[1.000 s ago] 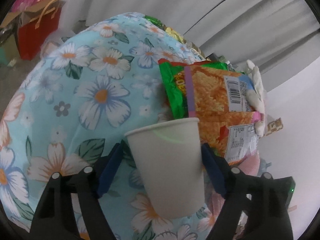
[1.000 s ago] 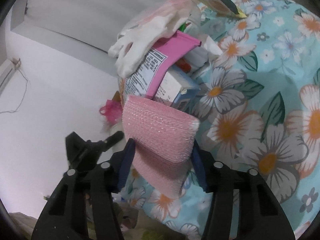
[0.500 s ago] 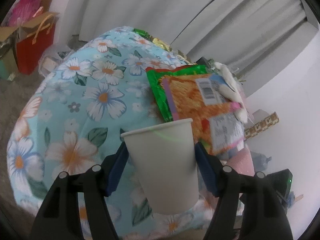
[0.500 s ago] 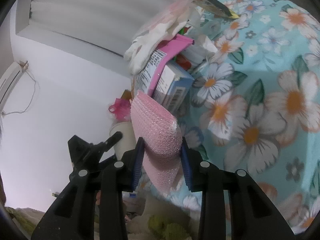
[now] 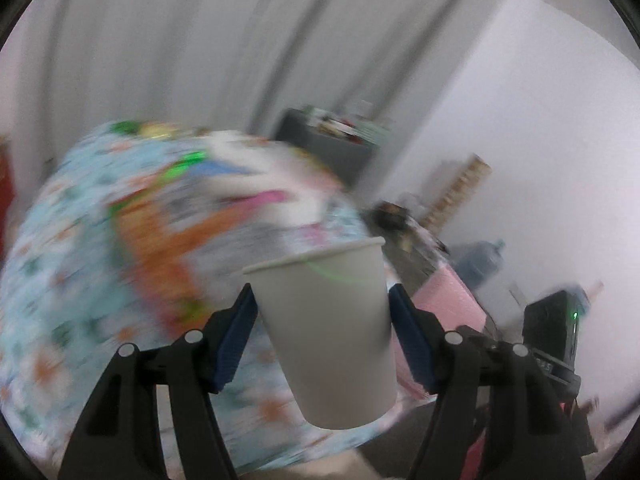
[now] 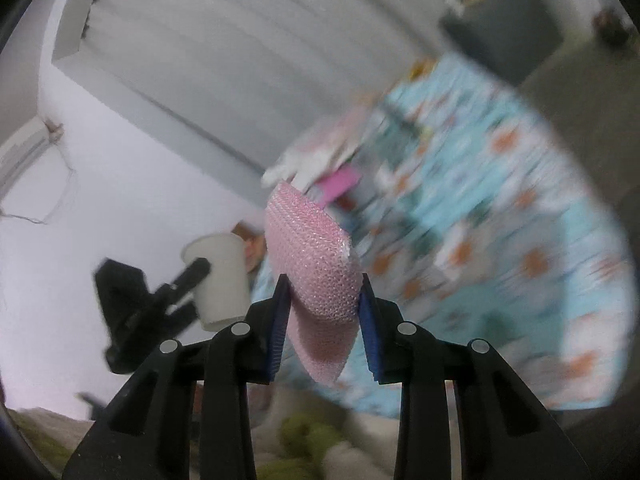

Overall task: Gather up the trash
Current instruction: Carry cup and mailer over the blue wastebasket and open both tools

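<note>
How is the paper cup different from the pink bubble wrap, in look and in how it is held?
The paper cup is white, stiff and keeps its round shape; the bubble wrap is pink, soft and folded over. The left tongs stand wide around the cup; the right tongs pinch the wrap narrowly. Both are held off the flowered cloth.

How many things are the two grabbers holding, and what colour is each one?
White: 1, the paper cup in the left gripper.
Pink: 1, the bubble wrap in the right gripper.
Total: 2
</note>
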Action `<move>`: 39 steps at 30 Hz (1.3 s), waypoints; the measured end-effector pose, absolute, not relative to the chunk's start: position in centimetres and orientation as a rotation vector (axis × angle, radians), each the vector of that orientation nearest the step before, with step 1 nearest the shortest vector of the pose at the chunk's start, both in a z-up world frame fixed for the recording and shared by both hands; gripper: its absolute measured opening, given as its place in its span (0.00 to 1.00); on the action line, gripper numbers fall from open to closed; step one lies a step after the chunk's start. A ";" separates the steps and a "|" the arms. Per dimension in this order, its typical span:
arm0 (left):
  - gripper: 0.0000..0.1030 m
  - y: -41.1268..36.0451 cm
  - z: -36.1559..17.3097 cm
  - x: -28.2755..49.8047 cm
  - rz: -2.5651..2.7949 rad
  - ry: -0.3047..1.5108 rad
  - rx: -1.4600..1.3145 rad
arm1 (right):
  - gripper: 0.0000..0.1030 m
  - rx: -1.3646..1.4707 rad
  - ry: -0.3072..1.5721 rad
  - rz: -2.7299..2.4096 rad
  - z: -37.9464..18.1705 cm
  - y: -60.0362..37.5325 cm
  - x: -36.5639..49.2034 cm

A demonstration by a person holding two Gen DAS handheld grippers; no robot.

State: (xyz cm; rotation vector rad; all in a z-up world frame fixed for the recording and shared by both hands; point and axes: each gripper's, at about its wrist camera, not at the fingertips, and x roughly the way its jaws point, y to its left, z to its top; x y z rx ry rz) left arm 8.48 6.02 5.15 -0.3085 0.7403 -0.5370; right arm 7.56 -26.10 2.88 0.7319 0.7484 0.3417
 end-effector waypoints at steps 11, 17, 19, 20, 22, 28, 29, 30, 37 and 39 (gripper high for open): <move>0.64 -21.7 3.9 16.6 -0.947 0.972 -0.097 | 0.30 0.734 0.728 -0.253 3.7 -43.6 3.0; 0.64 -34.8 -3.9 19.3 -0.991 1.121 0.055 | 0.31 0.831 0.799 -0.488 -2.4 -52.6 2.7; 0.64 -38.2 -6.2 19.8 -1.001 1.167 0.071 | 0.32 0.857 0.823 -0.552 -4.7 -54.9 3.1; 0.65 -40.1 -7.5 20.3 -0.986 1.176 0.093 | 0.33 0.865 0.831 -0.591 -5.8 -56.0 3.2; 0.68 -41.8 -9.3 20.8 -0.956 1.162 0.113 | 0.34 0.864 0.850 -0.655 -8.0 -57.3 3.6; 0.88 -44.8 -12.5 21.4 -0.877 1.175 0.173 | 0.66 0.870 0.915 -0.805 -12.2 -59.5 3.8; 0.90 -44.5 -12.5 21.4 -0.880 1.178 0.159 | 0.66 0.873 0.914 -0.812 -12.1 -59.9 3.6; 0.90 -44.3 -12.2 21.1 -0.887 1.177 0.140 | 0.66 0.877 0.905 -0.814 -11.8 -59.6 3.4; 0.90 -40.3 -7.8 19.5 -0.952 1.137 -0.028 | 0.74 0.720 0.855 -0.752 -8.5 -56.1 4.8; 0.90 -37.9 -5.2 18.5 -0.978 1.092 -0.072 | 0.81 0.633 0.835 -0.726 -6.5 -54.1 5.0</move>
